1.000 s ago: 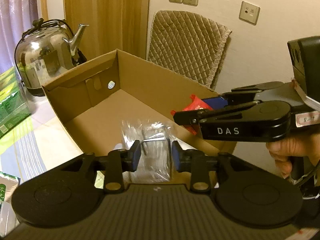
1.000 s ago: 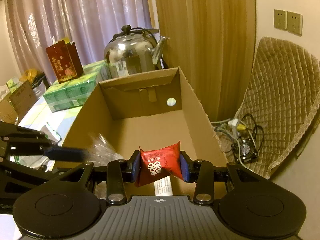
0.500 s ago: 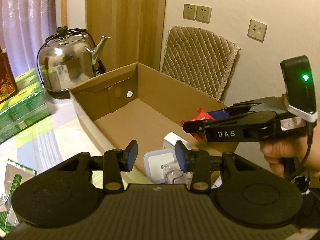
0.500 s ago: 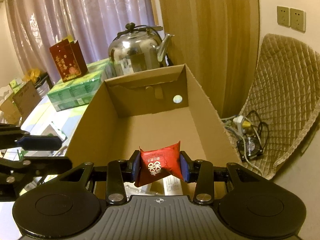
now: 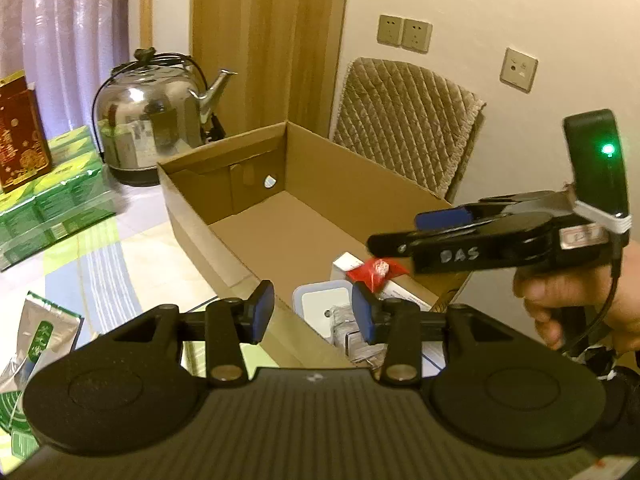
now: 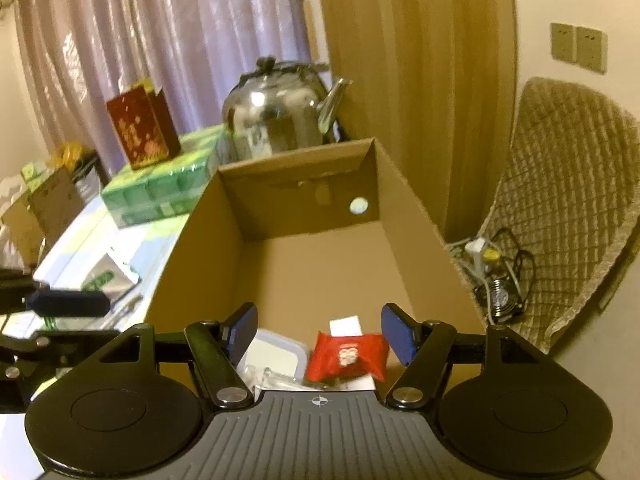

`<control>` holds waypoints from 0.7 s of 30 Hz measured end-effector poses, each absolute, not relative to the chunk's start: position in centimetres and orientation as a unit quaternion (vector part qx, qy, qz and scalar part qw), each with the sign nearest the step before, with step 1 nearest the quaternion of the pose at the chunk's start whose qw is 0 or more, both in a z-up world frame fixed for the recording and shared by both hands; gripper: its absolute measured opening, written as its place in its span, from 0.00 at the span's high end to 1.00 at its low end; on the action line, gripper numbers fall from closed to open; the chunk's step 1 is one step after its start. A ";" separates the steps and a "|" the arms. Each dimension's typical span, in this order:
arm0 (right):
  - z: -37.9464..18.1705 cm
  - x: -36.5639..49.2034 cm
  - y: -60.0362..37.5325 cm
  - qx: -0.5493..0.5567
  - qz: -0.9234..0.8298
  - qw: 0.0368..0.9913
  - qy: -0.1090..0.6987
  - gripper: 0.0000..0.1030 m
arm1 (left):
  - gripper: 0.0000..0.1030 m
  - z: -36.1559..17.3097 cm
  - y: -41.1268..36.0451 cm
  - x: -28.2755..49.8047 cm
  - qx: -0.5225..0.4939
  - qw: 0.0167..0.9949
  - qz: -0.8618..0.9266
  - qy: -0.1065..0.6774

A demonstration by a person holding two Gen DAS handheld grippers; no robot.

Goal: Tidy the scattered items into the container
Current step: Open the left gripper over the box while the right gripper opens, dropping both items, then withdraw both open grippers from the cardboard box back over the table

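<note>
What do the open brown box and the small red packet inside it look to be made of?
Open brown box: corrugated cardboard, matte; folded flaps and raw cut edges show.
Small red packet: probably glossy plastic film, judging by its puffy pillow shape and crimped ends; printed white label.

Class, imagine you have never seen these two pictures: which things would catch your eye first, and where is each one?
The red snack packet stands out, lying in the near end of the open cardboard box between the spread fingers of the right gripper. Behind the box's far end sits a shiny steel kettle on the table. The left gripper hangs open over the box's near corner.
</note>
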State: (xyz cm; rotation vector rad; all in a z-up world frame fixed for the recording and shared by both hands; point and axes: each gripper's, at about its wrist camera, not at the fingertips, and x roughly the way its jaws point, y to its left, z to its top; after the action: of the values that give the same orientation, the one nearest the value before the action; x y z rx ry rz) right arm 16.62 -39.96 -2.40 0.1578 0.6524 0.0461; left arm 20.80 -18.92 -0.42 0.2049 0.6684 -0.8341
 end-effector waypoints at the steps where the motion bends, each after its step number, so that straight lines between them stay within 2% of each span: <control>1: -2.1 16.3 -40.1 0.080 0.020 0.946 0.315 0.35 | 0.63 -0.4 -18.7 20.6 0.094 0.857 -0.395 0.318; 8: 0.0 14.0 -39.6 0.083 0.011 0.950 0.301 0.28 | 0.58 0.0 -17.0 18.7 0.083 0.863 -0.382 0.321; 12: 1.2 12.3 -38.6 0.081 0.010 0.949 0.304 0.15 | 0.57 0.1 -15.8 17.2 0.077 0.868 -0.365 0.329; 14: 1.8 11.4 -38.0 0.081 0.011 0.950 0.302 0.12 | 0.55 0.2 -15.1 16.4 0.077 0.872 -0.353 0.330; 15: 2.1 10.9 -37.7 0.082 0.011 0.950 0.301 0.10 | 0.53 0.3 -14.6 16.0 0.075 0.874 -0.348 0.330; 17: 2.7 9.9 -37.0 0.080 0.008 0.950 0.301 0.05 | 0.39 0.4 -13.8 15.1 0.069 0.879 -0.336 0.330; 18: 2.8 9.4 -36.7 0.078 0.006 0.950 0.301 0.02 | 0.37 0.6 -13.4 14.7 0.067 0.881 -0.333 0.330; 21: 3.3 7.9 -35.6 0.073 0.008 0.950 0.305 0.02 | 0.24 1.0 -12.3 13.4 0.063 0.885 -0.325 0.329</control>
State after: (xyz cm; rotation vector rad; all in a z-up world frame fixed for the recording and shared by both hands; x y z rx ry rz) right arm 7.86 -35.59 3.27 0.1476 0.6205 0.0160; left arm 13.40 -12.31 0.98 0.1316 0.6839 -0.6759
